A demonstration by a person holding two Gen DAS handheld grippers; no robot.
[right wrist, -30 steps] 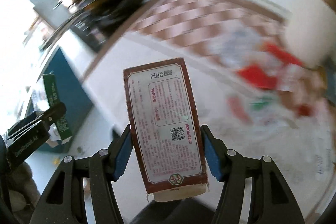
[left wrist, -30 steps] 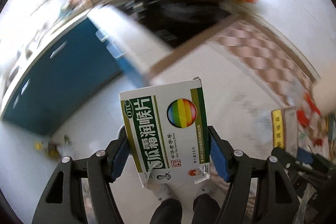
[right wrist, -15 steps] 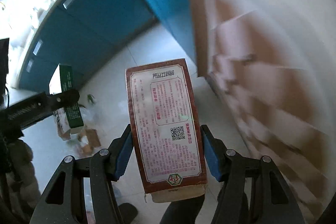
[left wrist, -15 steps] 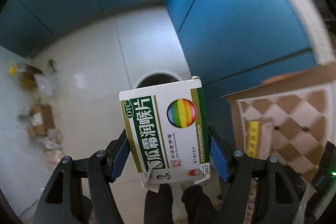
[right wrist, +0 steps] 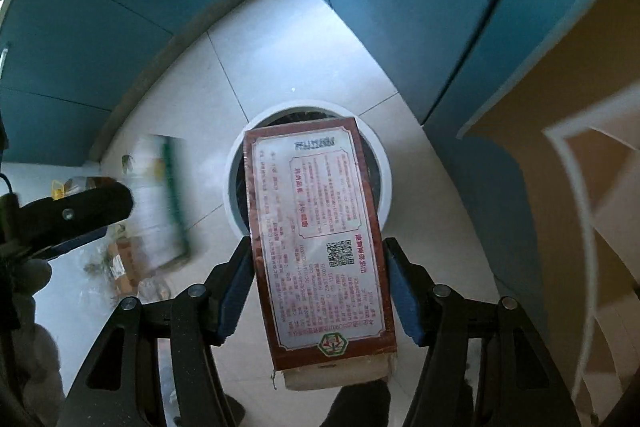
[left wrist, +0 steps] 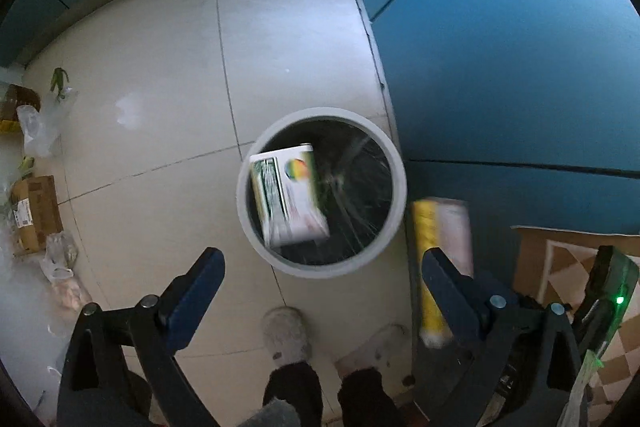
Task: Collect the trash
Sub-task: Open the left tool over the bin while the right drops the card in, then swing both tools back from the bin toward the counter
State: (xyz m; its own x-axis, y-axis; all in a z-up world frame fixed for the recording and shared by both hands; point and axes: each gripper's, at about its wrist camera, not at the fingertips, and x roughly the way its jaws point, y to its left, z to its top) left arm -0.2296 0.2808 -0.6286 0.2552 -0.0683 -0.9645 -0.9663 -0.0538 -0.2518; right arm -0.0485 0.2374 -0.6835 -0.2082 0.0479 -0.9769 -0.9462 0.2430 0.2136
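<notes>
My left gripper (left wrist: pixel 320 271) is open and empty above a round white trash bin (left wrist: pixel 394 163) lined with a black bag. The green-and-white medicine box (left wrist: pixel 288 193) is blurred in the air over the bin's mouth; it also shows blurred in the right wrist view (right wrist: pixel 158 203). My right gripper (right wrist: pixel 320 287) is shut on a red-brown medicine box (right wrist: pixel 320 231), held above the same bin (right wrist: pixel 384 183). That box shows blurred, edge on, in the left wrist view (left wrist: pixel 440 259).
Blue cabinets (left wrist: pixel 500 47) stand right beside the bin. Cardboard boxes (left wrist: pixel 36 213) and plastic bags (left wrist: pixel 36 127) lie on the white tile floor at the left. The person's slippered feet (left wrist: pixel 286 333) stand just below the bin. A checkered tablecloth (left wrist: pixel 576 267) is at the right.
My left gripper has opened and let go of the green-and-white box, which is falling towards the bin. Both grippers have come over the bin. The right gripper still holds its box.
</notes>
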